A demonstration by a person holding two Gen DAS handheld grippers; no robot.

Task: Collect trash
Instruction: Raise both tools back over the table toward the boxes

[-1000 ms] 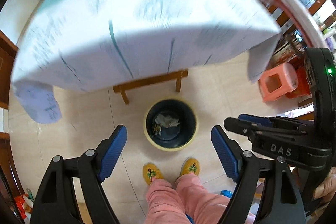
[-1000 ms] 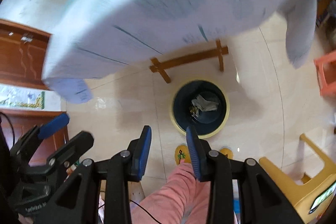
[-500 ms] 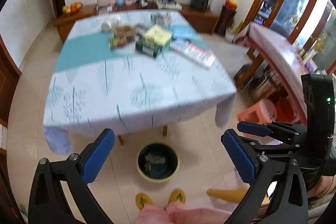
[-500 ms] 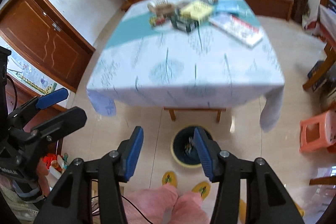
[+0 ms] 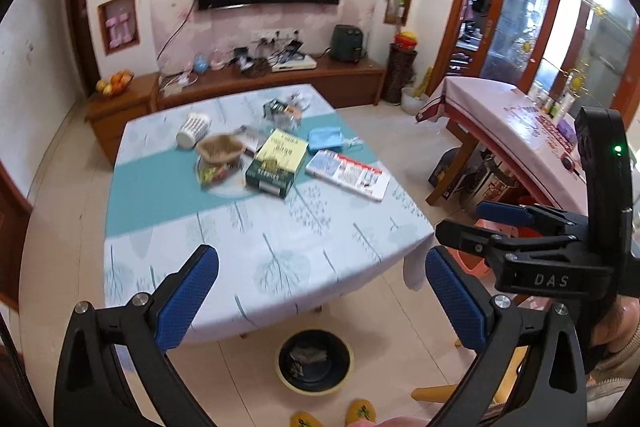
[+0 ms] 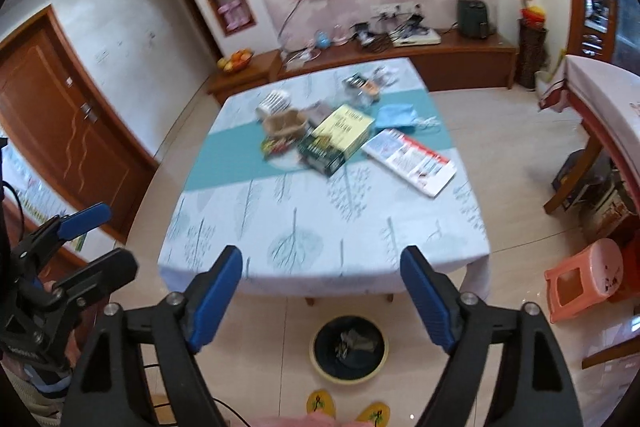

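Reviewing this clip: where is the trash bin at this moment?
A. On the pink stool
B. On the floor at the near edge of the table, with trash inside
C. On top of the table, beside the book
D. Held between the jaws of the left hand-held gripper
B: the round trash bin stands on the tiled floor below the table edge, with crumpled trash inside.

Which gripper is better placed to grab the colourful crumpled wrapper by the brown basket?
Left, marginally. The left gripper is empty and open, and the colourful crumpled wrapper lies toward its side. The right gripper is empty, jaws opening.
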